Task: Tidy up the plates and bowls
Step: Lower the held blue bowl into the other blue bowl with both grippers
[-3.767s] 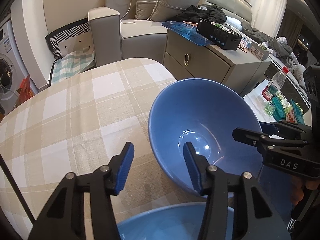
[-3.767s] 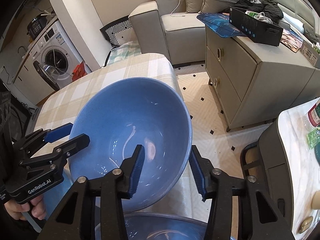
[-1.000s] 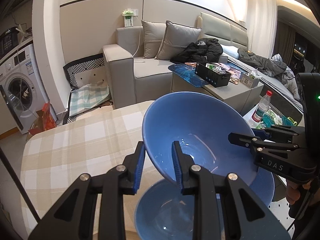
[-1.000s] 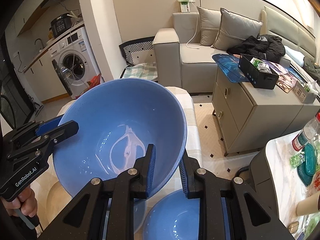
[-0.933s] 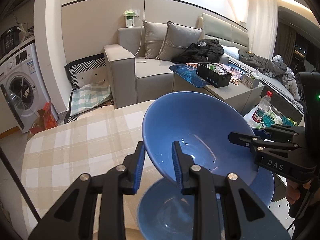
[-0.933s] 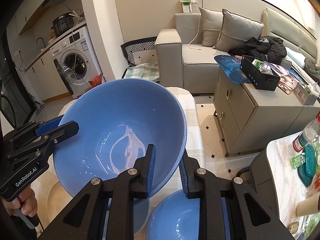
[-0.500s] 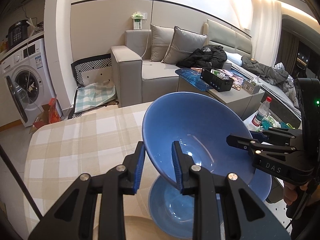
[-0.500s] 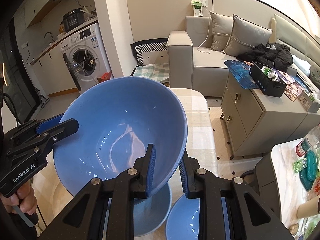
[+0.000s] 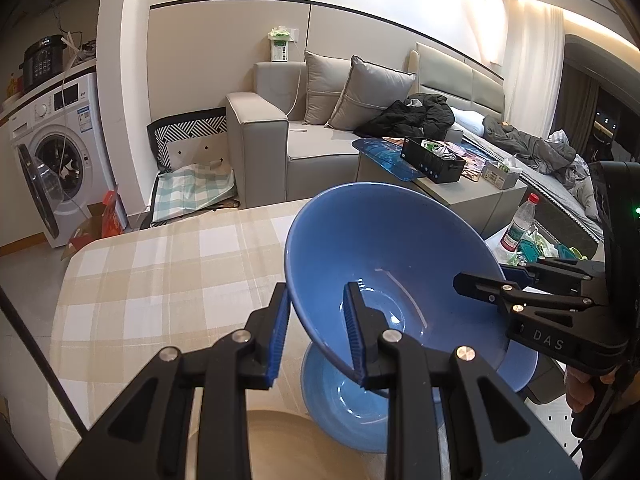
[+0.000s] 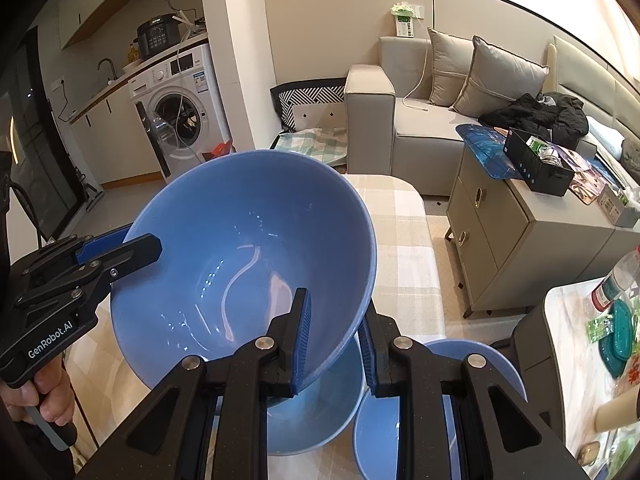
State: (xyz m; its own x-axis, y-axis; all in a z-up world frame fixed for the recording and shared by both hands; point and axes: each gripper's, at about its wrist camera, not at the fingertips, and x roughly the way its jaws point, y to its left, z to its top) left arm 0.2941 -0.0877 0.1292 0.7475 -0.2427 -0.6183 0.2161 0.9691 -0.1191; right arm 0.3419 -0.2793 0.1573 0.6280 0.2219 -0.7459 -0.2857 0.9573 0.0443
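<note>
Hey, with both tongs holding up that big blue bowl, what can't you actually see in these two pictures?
- Lower bowl, left wrist view: its far part is hidden behind the big bowl.
- Third bowl, right wrist view: the right tongs cover its middle.
- Tan plate, left wrist view: mostly behind the left tongs; the bottom edge cuts it off.
- Bottle label: too small to read.
</note>
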